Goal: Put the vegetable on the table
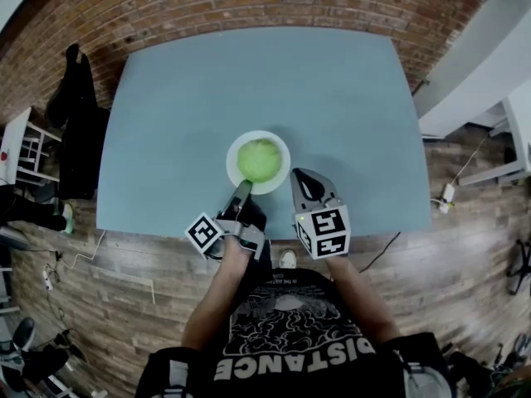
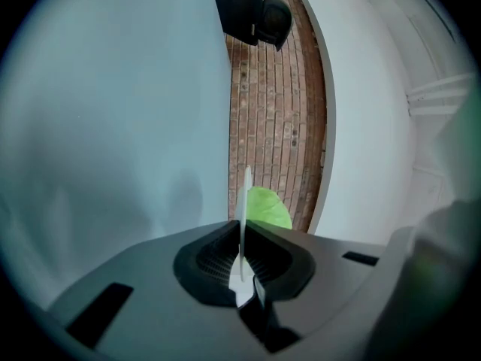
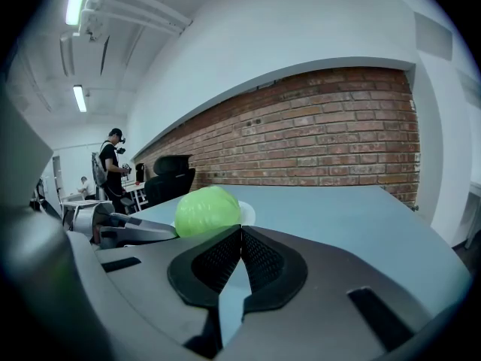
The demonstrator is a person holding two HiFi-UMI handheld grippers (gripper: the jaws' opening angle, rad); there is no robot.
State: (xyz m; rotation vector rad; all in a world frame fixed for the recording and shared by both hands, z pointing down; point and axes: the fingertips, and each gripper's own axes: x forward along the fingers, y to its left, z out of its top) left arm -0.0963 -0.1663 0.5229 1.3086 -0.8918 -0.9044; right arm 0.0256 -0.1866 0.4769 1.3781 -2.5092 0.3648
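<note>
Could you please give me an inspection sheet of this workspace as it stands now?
Surface: blue-grey table, holding only the plate.
Job's things: green vegetable sits on the white plate near the table's front edge, not yet on the table itself.
Clutter: nothing seen.
Grippers: left gripper shut on the plate's rim; right gripper shut, empty, close beside the plate.
Cables: cables on the floor left and right of the table.
Surroundings: brick wall, wood floor, black chair, a person far off.

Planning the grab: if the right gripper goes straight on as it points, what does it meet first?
Likely the right rim of the round white plate, the green leafy vegetable just left of that line; depth is unclear.
</note>
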